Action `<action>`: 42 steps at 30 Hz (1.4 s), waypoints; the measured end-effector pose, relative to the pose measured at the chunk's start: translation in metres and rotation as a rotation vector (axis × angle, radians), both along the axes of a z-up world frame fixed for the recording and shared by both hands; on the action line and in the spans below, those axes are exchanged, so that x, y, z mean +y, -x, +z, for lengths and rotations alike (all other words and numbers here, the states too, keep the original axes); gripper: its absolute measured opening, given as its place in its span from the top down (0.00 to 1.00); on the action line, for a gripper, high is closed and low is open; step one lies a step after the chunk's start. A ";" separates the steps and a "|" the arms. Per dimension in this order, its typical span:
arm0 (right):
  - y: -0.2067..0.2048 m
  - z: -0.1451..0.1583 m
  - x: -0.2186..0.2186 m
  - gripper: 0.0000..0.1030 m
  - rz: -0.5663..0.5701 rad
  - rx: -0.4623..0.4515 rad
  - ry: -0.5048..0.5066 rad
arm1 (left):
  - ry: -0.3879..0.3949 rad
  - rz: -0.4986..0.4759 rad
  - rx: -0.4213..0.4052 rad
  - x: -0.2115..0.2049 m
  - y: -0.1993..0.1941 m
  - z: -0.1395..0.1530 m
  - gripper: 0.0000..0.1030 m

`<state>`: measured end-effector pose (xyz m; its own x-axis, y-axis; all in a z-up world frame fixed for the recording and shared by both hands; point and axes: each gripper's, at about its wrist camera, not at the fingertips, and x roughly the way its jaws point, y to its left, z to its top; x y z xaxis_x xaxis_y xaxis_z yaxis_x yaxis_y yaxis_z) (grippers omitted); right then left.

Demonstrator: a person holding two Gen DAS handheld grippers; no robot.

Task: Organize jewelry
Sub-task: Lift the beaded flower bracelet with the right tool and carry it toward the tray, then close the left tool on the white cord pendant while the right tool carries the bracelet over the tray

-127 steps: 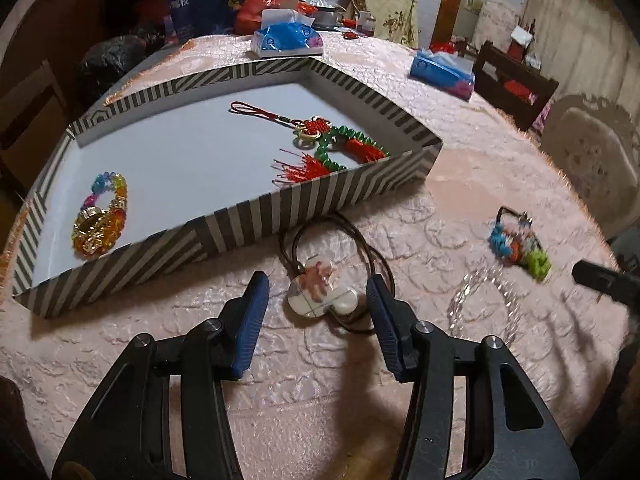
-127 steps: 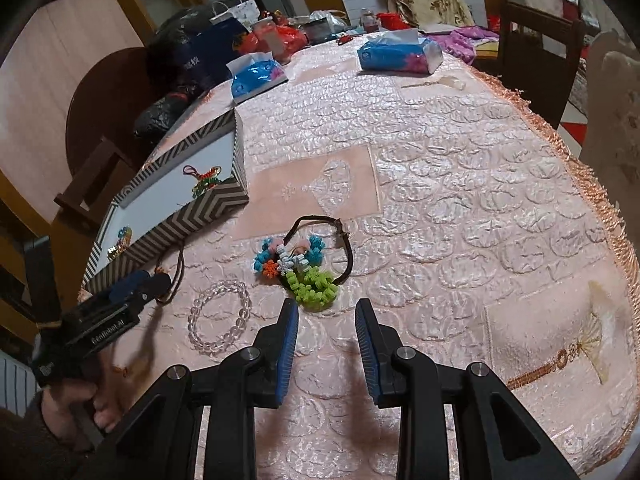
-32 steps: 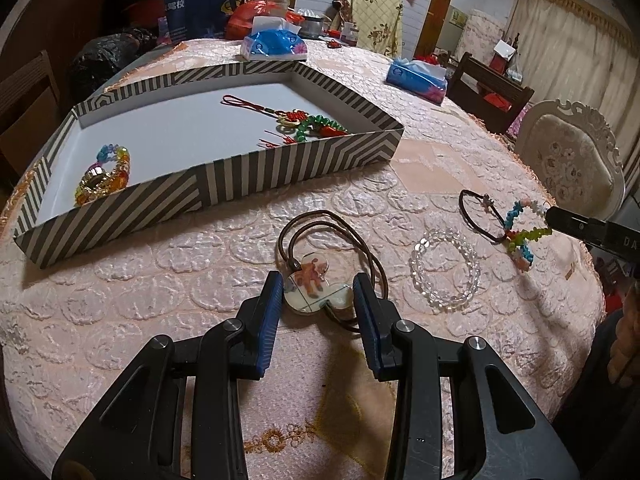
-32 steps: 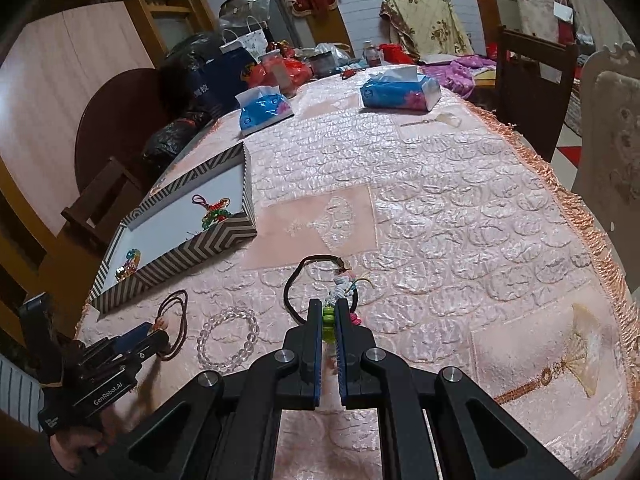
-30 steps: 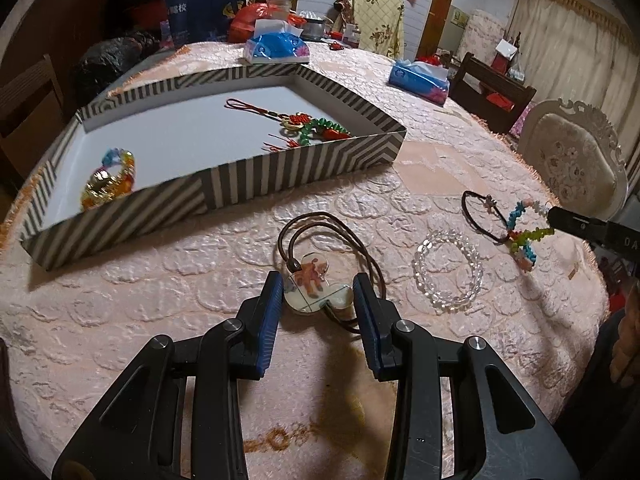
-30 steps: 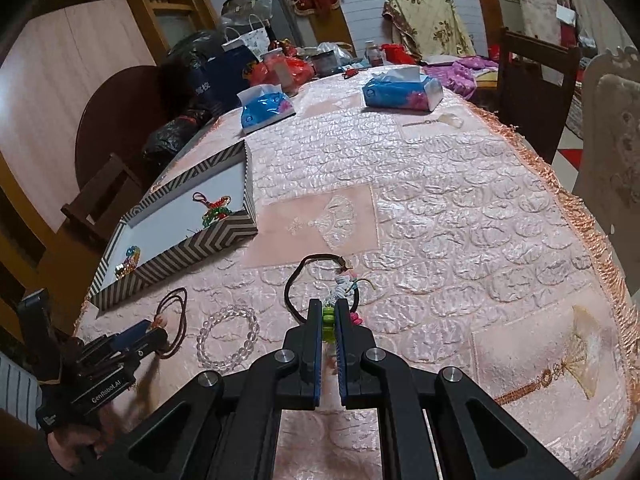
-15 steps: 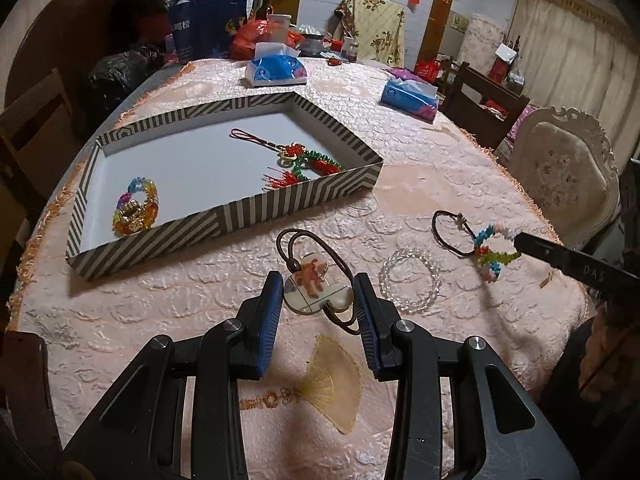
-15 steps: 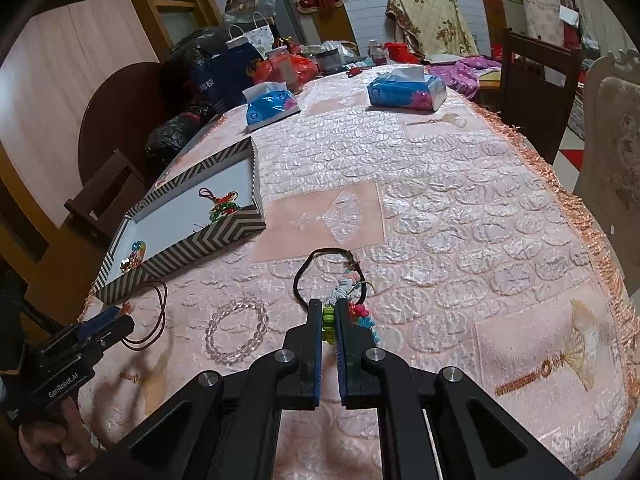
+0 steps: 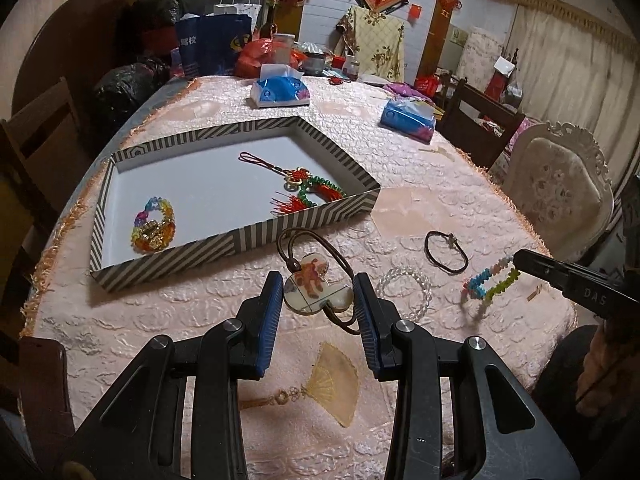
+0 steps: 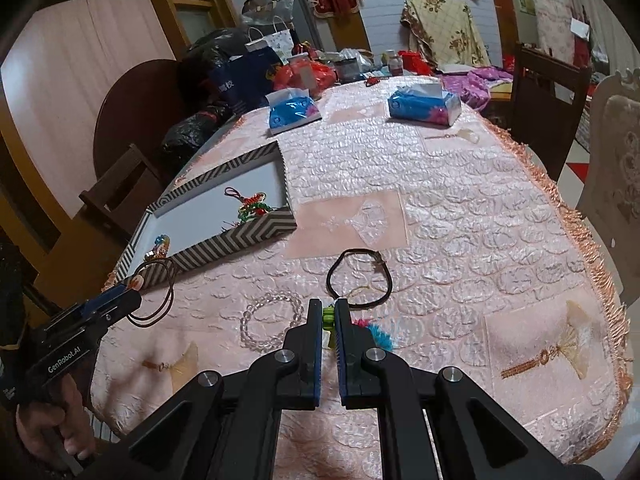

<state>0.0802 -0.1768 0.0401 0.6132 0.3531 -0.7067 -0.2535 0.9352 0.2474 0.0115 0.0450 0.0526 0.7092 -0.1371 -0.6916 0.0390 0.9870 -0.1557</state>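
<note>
Both grippers loaded: left gripper (image 9: pixel 318 300) w/ pendant (image 9: pixel 316 289); right gripper (image 10: pixel 328 312) w/ beaded bracelet (image 9: pixel 490 282).

Pink quilted tablecloth (image 9: pixel 420 184) with an embroidered fan motif (image 9: pixel 334 390). Two blue tissue packs (image 9: pixel 280 90) (image 9: pixel 407 119) at far end, well apart. Cream carved upholstered chair (image 9: pixel 556 188) beside table.

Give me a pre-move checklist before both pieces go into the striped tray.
1. Left gripper shut on the pendant necklace: ok.
2. Right gripper shut on the beaded bracelet: ok.
3. Bracelet lifted off the tablecloth: ok.
4. Necklace cord free of the tray wall: cannot tell.
5. Bare floor left in the striped tray: ok.
6. Clear bead bracelet and dark cord bracelet out of the jaws: ok.
</note>
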 end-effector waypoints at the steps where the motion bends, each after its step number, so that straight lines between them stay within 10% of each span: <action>1: 0.000 0.001 0.001 0.95 0.001 -0.001 0.001 | 0.003 0.002 -0.001 0.001 0.001 0.000 0.66; 42: -0.044 0.031 0.054 0.95 0.108 -0.036 0.089 | 0.017 0.070 -0.033 0.044 -0.026 0.007 0.66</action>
<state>0.1246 -0.1226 0.0710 0.6005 0.3552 -0.7164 -0.3614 0.9198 0.1532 0.0370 0.0892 0.0594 0.7397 -0.0982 -0.6658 -0.0245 0.9847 -0.1725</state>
